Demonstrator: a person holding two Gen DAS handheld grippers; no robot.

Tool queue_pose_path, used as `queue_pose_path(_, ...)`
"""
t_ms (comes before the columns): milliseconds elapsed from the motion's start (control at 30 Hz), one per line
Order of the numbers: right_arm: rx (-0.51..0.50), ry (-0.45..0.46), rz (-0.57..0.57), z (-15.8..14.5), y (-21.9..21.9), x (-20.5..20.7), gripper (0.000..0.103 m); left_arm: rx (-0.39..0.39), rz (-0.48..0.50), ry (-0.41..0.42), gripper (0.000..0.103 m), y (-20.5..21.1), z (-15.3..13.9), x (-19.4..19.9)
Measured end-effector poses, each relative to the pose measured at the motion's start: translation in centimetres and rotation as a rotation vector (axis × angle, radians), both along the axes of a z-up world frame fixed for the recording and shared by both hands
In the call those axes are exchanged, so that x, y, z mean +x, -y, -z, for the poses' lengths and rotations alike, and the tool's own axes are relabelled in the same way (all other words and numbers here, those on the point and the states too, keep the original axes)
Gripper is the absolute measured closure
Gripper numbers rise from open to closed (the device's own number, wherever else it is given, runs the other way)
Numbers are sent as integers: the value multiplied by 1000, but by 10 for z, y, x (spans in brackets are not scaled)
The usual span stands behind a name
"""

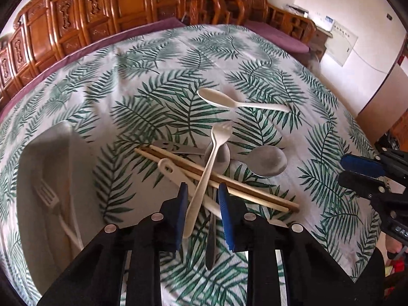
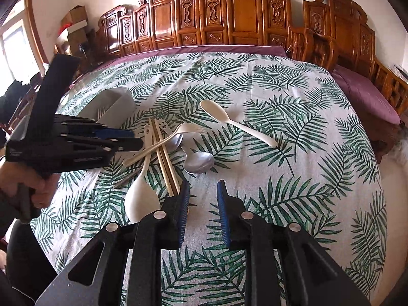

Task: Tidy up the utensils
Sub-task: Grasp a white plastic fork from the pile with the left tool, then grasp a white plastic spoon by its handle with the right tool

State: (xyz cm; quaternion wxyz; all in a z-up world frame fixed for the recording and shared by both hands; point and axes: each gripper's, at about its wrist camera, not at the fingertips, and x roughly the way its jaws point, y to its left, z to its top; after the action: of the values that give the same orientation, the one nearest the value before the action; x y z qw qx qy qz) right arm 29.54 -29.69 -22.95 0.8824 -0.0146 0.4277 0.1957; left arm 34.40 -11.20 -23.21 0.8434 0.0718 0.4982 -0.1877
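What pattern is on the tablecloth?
Green fern-like leaves on a white tablecloth, clearest in the right wrist view.

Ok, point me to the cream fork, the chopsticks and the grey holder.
cream fork (image 1: 204,181): left wrist view, mid-handle, where it crosses the pile.
chopsticks (image 1: 257,195): left wrist view, bare shafts right of the fingers.
grey holder (image 2: 122,102): right wrist view, its near wall.
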Motion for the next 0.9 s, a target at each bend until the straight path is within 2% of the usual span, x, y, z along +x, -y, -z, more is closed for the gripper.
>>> queue_pose_path(333,14,-9,25,5,12,2,78,55,25,-43,88,11,25,17)
queue_pose_path(533,22,-6,36,2,17,3,78,48,30,-52,90,13,26,22)
queue_pose_path(800,8,-16,31,8,16,5,78,87,49,-43,95,19,27,17)
queue_pose_path(900,-8,-21,30,12,14,12,78,69,38,-27,95,16,21,14)
